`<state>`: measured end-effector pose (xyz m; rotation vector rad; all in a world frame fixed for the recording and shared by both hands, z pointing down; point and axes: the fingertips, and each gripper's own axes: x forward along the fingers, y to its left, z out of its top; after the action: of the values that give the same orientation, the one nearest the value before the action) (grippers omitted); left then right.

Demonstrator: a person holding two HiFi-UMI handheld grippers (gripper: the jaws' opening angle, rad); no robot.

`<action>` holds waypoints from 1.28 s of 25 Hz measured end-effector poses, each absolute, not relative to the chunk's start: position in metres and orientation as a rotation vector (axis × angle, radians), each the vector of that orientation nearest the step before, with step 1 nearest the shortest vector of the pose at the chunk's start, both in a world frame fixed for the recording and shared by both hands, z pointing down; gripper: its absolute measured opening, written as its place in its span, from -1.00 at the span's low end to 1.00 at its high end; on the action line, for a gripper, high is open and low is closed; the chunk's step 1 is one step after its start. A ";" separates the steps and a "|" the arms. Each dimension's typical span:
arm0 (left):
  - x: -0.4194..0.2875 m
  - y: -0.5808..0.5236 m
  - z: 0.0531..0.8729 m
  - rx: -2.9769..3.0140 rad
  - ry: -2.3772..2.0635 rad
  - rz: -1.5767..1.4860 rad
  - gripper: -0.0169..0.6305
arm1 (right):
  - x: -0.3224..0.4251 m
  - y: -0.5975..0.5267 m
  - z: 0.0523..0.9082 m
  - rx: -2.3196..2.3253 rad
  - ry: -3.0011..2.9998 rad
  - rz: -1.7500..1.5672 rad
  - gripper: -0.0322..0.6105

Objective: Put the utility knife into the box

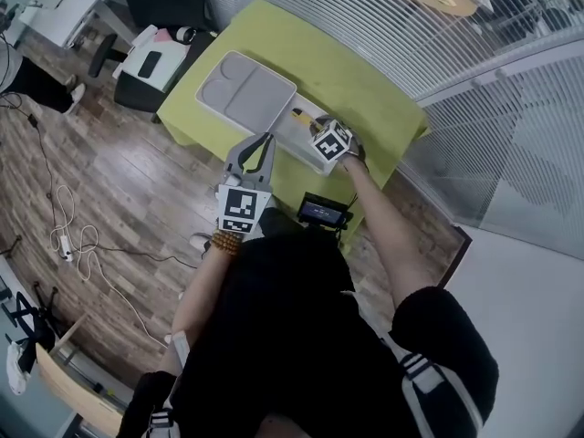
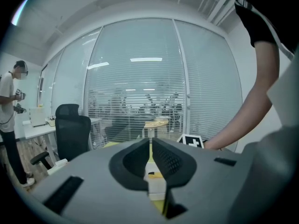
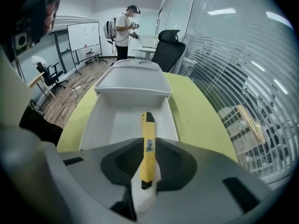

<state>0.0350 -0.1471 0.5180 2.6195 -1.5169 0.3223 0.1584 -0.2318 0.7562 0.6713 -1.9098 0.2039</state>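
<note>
Right tongs (image 3: 146,174) clamp the slim yellow utility knife (image 3: 148,146) over the open white plastic box (image 3: 100,125); left tongs (image 2: 150,148) hang pinched shut on nothing. Next, I reckon, lower it inside the box and let go.

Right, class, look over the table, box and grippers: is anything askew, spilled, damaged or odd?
Nothing stands out. The right gripper holds the yellow utility knife over the open white box on the green table, its lid lying open beyond it. The left gripper is shut and empty. No spill or damage shows.
</note>
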 end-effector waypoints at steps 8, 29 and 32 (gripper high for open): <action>0.047 -0.157 0.501 2.691 -1.490 0.312 -0.87 | 0.159 -0.241 0.714 0.741 -1.969 0.164 -0.67; 0.052 -0.196 0.453 2.799 -1.517 0.224 -0.87 | 0.142 -0.272 0.570 1.055 -2.261 0.144 -0.67; 0.051 -0.201 0.446 2.809 -1.522 0.207 -0.87 | 0.139 -0.270 0.549 1.095 -2.294 0.117 -0.67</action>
<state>0.0506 -0.2011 0.4464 2.8092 -1.5216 0.2071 0.1391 -0.2697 0.5486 1.0949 -2.2938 0.1167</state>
